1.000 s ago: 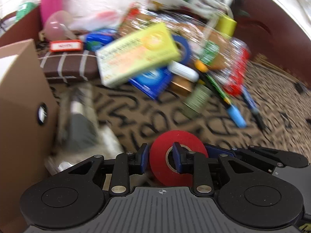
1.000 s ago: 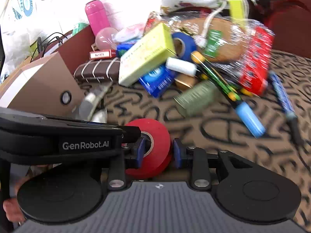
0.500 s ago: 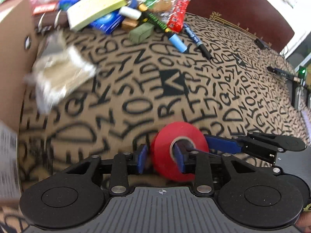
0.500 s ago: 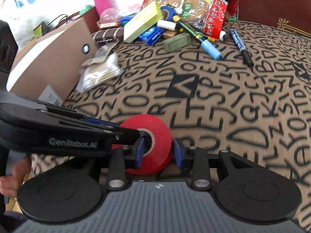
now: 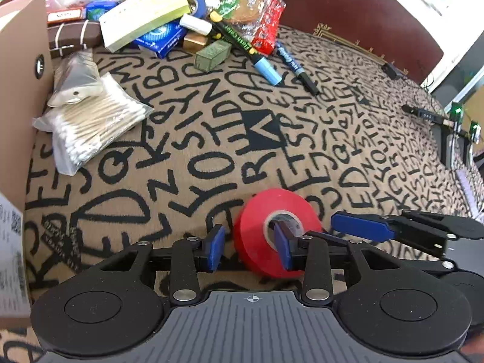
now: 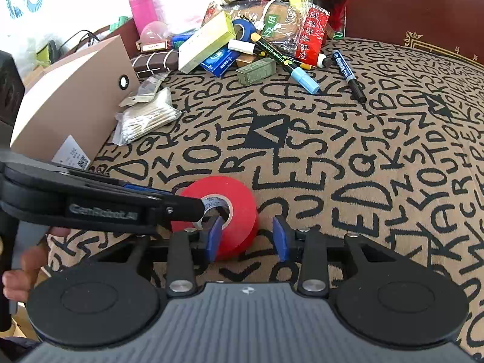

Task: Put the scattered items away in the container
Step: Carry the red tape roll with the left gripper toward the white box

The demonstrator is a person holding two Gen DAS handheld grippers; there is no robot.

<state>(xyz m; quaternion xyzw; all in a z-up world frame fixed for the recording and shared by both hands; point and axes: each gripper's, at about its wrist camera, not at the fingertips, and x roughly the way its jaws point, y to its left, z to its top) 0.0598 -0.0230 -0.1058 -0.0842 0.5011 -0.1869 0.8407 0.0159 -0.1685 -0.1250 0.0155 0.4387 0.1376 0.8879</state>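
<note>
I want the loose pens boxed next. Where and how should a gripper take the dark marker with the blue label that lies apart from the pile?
Take the dark marker at mid barrel, probably coming straight down from above with the fingers set across its length. It lies flat on the lettered cloth, with bare cloth along both long sides, so the fingers should have room there.

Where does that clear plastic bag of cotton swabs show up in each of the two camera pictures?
Left wrist view: the clear plastic bag of cotton swabs lies at the left, beside the brown cardboard box.
Right wrist view: the bag is upper left of centre, again beside the box.
Shared landmark: the black letter A block printed on the tan cloth.
</note>
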